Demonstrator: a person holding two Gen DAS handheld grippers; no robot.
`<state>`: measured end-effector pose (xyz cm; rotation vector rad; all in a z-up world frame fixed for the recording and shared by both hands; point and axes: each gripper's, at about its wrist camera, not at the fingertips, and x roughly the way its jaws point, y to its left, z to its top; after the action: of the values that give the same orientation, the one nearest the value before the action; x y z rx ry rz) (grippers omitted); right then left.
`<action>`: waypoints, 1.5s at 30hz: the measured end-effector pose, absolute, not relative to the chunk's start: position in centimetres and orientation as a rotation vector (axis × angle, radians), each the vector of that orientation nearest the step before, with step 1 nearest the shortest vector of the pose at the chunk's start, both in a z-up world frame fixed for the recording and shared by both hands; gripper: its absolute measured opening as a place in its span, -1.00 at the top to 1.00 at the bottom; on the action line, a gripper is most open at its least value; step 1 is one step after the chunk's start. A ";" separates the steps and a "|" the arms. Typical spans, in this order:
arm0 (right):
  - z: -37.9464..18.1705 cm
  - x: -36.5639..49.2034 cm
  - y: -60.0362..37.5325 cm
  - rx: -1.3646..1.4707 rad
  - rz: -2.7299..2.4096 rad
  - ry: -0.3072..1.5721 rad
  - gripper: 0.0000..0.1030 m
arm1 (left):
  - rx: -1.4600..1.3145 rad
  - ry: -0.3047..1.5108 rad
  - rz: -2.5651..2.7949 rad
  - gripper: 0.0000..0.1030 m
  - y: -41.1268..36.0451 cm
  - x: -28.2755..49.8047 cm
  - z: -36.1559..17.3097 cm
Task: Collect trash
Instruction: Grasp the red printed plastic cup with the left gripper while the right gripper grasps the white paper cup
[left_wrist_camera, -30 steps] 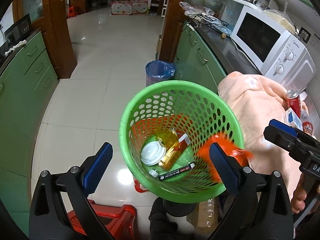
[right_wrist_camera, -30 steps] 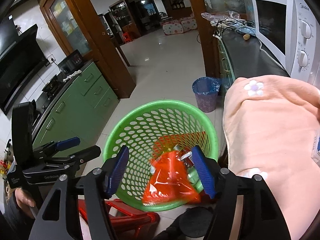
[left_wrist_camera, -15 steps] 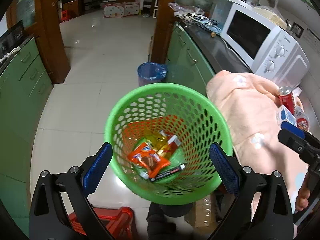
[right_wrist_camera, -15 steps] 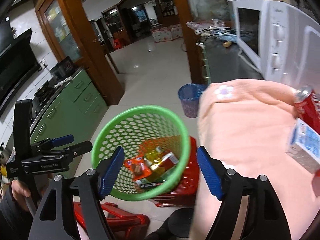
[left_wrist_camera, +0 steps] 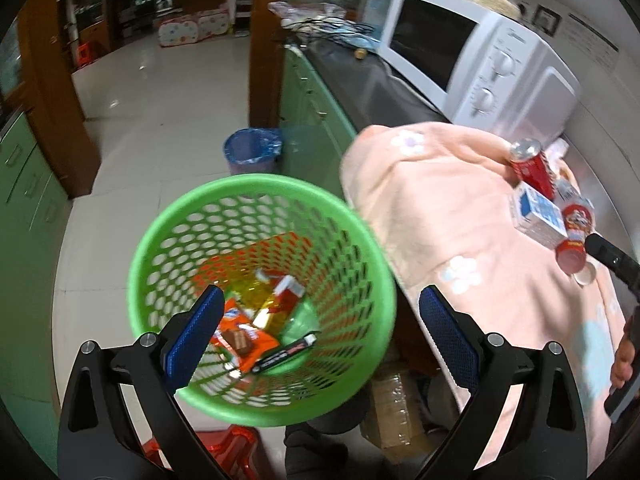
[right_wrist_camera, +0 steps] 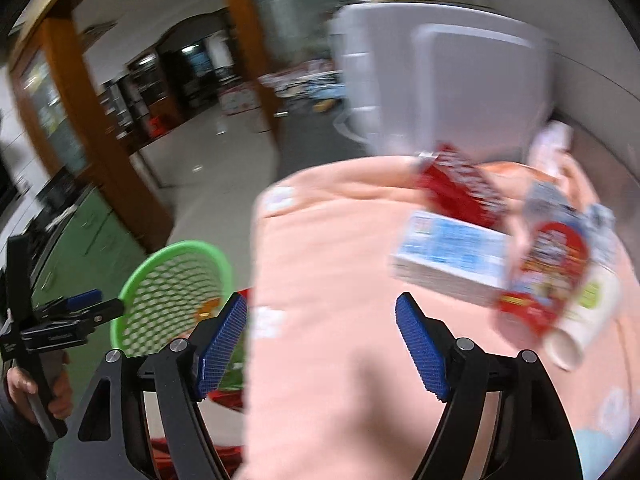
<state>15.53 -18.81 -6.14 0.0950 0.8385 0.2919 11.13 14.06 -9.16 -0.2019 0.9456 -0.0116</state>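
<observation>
Left wrist view, left to right. Green cabinets [left_wrist_camera: 24, 184] lined the left edge of the tiled floor [left_wrist_camera: 160, 120]; a blue-lined bin [left_wrist_camera: 252, 152] stood on the floor against the green cupboard fronts [left_wrist_camera: 308, 120] under the table. The green perforated basket [left_wrist_camera: 256, 284] sat just off the table's left edge, over a red stool [left_wrist_camera: 224, 446]. It held an orange wrapper [left_wrist_camera: 240, 340], yellow foil [left_wrist_camera: 256, 300], a red-and-white pack [left_wrist_camera: 286, 292] and a black stick-shaped packet [left_wrist_camera: 286, 354]. The left hand-held gripper [left_wrist_camera: 316, 332] hung above the basket, its blue pads apart with nothing between them. A peach cloth [left_wrist_camera: 440, 208] with flower patches covered the near part of the table. At the cloth's far right edge lay a red can [left_wrist_camera: 532, 164], a blue-and-white carton [left_wrist_camera: 536, 216] and a red printed cup [left_wrist_camera: 576, 236], packed close together. A white microwave [left_wrist_camera: 472, 56] stood behind them on the bare dark table top [left_wrist_camera: 372, 84].

Right wrist view, heavily blurred. The basket showed at lower left, beside the left hand [right_wrist_camera: 24, 392] on its grip. The right hand-held gripper [right_wrist_camera: 320, 348] was over the cloth, its jaws having just opened, and stood apart and empty. The carton, the red can, the red cup and a white tube-like cup [right_wrist_camera: 580, 320] lay ahead and to the right, not between the pads.
</observation>
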 end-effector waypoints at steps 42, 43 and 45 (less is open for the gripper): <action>-14.0 19.3 -42.4 0.790 -0.080 0.958 -0.29 | 0.063 0.875 -0.429 -0.87 -8.6 19.3 -3.8; -14.0 19.3 -42.4 0.788 -0.077 0.957 -0.28 | 0.071 0.877 -0.437 -0.87 -9.4 19.6 -3.8; -13.9 19.1 -42.5 0.792 -0.066 0.955 -0.26 | 0.075 0.883 -0.451 -0.87 -10.4 20.0 -3.8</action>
<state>19.10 -42.53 -13.94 0.7916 0.9547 -0.0663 19.96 -10.35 -3.81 0.0753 0.8829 -0.4505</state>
